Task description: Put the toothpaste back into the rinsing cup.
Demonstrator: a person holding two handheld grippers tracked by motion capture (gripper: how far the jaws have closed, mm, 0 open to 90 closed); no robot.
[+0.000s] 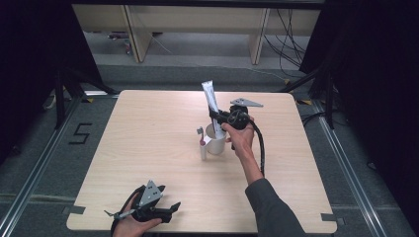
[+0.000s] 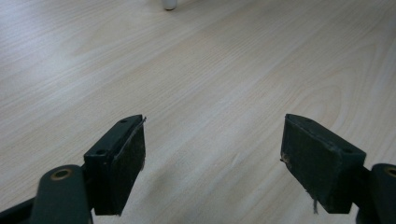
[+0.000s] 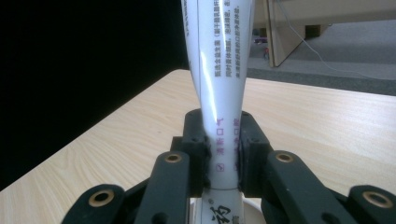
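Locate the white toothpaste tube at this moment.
In the high view the toothpaste tube stands upright near the table's middle, clamped by the right gripper just above the white cup, with a toothbrush at the cup's left.

Black two-jaw gripper [image 1: 217, 118], brass rivets, grey sleeve [image 1: 272, 207]

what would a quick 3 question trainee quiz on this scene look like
1. What does the right tool grip?
2. True or false: the left tool is shut on a spoon.
3. The toothbrush is: A) lying flat at the table's edge B) beside the white cup C) in the left tool

Key: 1. A white toothpaste tube, held upright over the cup. 2. False; its jaws stand open and empty above the table. 3. B
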